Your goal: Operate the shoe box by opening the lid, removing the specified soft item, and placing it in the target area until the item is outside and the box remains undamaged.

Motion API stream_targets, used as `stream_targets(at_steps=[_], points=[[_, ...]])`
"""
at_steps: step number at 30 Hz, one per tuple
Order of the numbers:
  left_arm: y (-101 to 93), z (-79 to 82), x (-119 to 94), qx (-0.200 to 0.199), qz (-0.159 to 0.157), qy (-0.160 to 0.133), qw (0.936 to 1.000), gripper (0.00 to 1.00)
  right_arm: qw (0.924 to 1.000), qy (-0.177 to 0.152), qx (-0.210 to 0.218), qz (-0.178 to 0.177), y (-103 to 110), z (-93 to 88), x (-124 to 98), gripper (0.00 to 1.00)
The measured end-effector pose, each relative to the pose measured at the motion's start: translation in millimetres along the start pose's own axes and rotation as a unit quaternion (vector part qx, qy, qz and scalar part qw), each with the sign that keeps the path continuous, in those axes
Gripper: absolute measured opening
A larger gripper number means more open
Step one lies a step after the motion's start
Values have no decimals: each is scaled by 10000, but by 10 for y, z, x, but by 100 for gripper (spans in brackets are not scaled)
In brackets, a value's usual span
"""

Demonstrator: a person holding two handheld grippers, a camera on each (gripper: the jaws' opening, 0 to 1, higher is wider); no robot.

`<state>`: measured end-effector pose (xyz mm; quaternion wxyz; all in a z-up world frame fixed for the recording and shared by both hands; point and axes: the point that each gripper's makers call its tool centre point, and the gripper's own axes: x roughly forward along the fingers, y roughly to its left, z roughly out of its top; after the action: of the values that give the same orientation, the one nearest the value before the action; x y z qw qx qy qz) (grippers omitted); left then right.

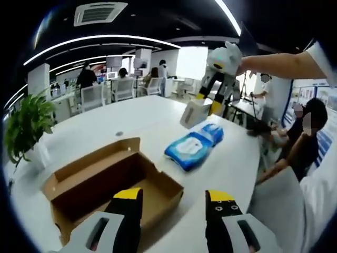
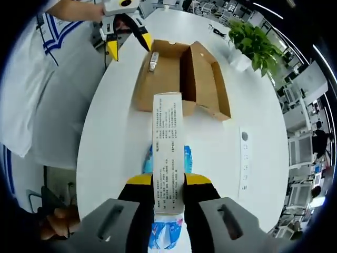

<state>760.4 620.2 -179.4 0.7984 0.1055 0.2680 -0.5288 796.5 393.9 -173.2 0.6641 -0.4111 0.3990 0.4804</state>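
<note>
My right gripper (image 2: pixel 168 182) is clamped on a white carton (image 2: pixel 167 147), long axis pointing away toward the open shoe box (image 2: pixel 181 79), directly above the blue wipes pack (image 1: pixel 194 146) on the surface (image 1: pixel 105 126). Left gripper (image 1: pixel 174 197) jaws apart, empty, at the box.

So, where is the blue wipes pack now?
In the left gripper view, the blue wipes pack lies on the white table, right of the open shoe box.

Left view low, near shoe box (image 1: pixel 105 184); right view overhead, shares box (image 2: pixel 181 79).
</note>
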Motion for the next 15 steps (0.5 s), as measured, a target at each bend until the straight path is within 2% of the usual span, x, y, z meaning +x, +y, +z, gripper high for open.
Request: stream_targets(at_steps=[15], points=[[-245, 261, 443, -56, 58, 151, 9999, 49, 9998, 64, 163, 11, -266, -979, -97, 18]])
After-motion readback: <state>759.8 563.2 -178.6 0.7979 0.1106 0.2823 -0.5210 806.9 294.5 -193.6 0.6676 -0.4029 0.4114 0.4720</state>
